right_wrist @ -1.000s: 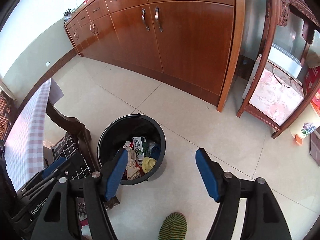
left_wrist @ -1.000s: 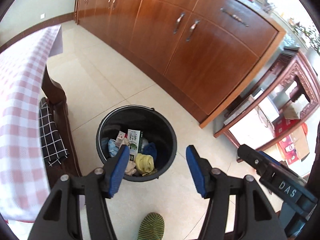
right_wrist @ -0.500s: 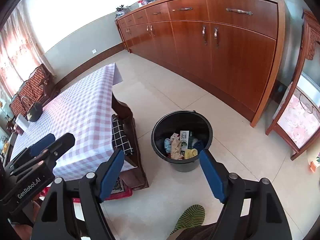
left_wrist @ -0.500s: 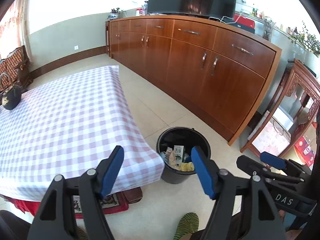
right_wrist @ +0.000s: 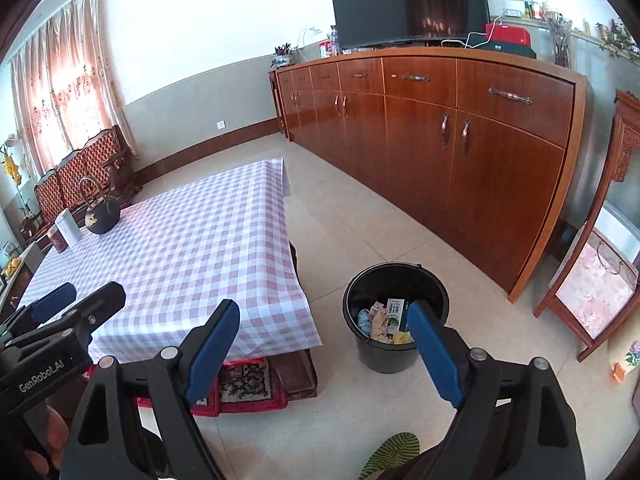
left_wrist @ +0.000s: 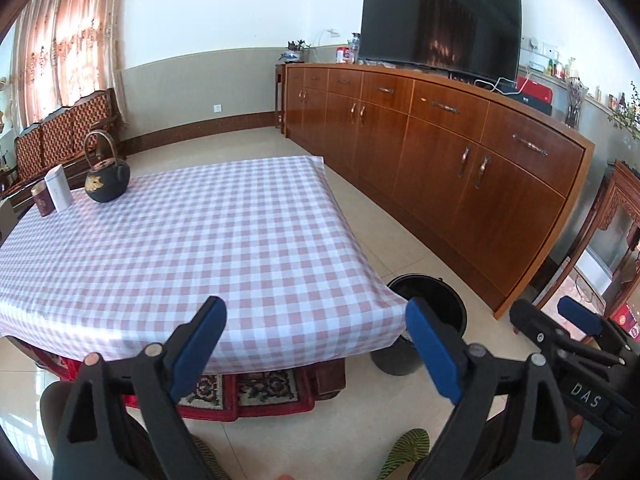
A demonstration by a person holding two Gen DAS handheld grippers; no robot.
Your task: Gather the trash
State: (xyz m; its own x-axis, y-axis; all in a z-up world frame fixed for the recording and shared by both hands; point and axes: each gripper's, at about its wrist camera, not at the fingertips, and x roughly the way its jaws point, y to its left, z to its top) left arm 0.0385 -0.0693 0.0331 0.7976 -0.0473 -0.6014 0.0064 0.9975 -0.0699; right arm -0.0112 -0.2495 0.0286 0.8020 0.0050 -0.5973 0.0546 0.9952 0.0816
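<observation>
A black trash bucket [right_wrist: 396,316] stands on the tiled floor by the table's near right corner, holding a carton [right_wrist: 394,312], crumpled paper and blue and yellow scraps. In the left wrist view only part of the bucket [left_wrist: 430,300] shows behind the tablecloth corner. My left gripper [left_wrist: 316,340] hangs over the near edge of the checked table [left_wrist: 200,240], jaws opening, nothing between them. My right gripper [right_wrist: 322,340] is raised between table corner and bucket, jaws opening and empty. Each gripper also shows in the other's view: the right gripper [left_wrist: 560,328] and the left gripper [right_wrist: 76,300].
A black kettle [left_wrist: 106,176], a white box [left_wrist: 58,188] and a small tin [left_wrist: 40,200] sit at the table's far left. A long wooden sideboard [right_wrist: 440,140] with a TV [left_wrist: 440,16] runs along the right. A carved cabinet [right_wrist: 600,260] stands far right. A striped slipper [right_wrist: 394,454] shows below.
Both grippers rose and drew back from over the bucket, tilting up so the table top and room came into view. Their jaws have spread wider. The bucket now looks smaller and farther.
</observation>
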